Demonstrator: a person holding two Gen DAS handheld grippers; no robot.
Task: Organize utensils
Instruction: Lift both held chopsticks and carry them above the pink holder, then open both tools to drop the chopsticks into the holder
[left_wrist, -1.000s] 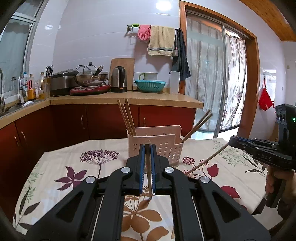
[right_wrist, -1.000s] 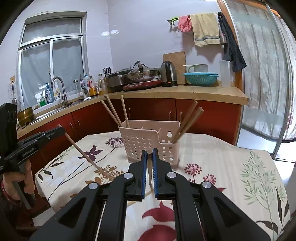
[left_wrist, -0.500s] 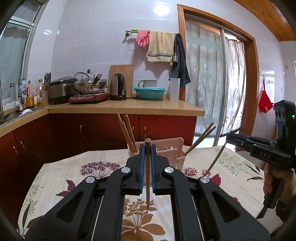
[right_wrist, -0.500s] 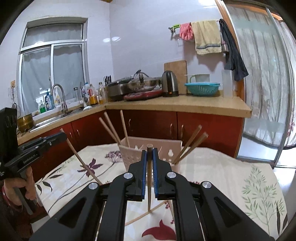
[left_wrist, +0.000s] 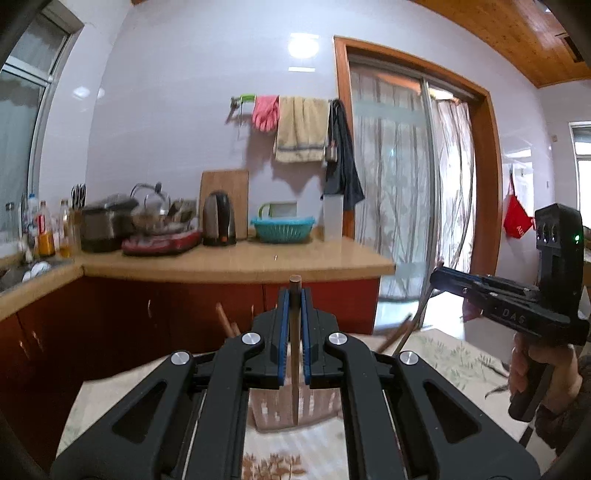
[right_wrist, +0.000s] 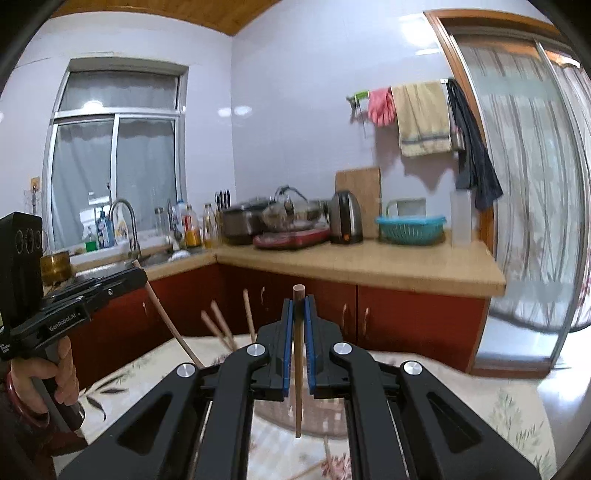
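Note:
My left gripper (left_wrist: 294, 295) is shut on a wooden chopstick (left_wrist: 294, 354) that hangs upright above the pale perforated utensil basket (left_wrist: 291, 410), mostly hidden behind the fingers. My right gripper (right_wrist: 298, 301) is shut on another chopstick (right_wrist: 298, 369), also upright over the basket (right_wrist: 325, 417). Chopsticks (right_wrist: 221, 328) stand in the basket's left side. The right gripper also shows in the left wrist view (left_wrist: 439, 273), and the left gripper in the right wrist view (right_wrist: 142, 273), each holding its chopstick.
The basket stands on a table with a floral cloth (left_wrist: 454, 362). Behind is a kitchen counter (left_wrist: 236, 262) with a kettle, cooker, pans and a teal basket. A sink (right_wrist: 122, 258) is at the left, a glass sliding door (left_wrist: 406, 184) at the right.
Both grippers have risen and tilted up with their chopsticks, lifting them off the table to hang upright over the basket, which has dropped low in both views.

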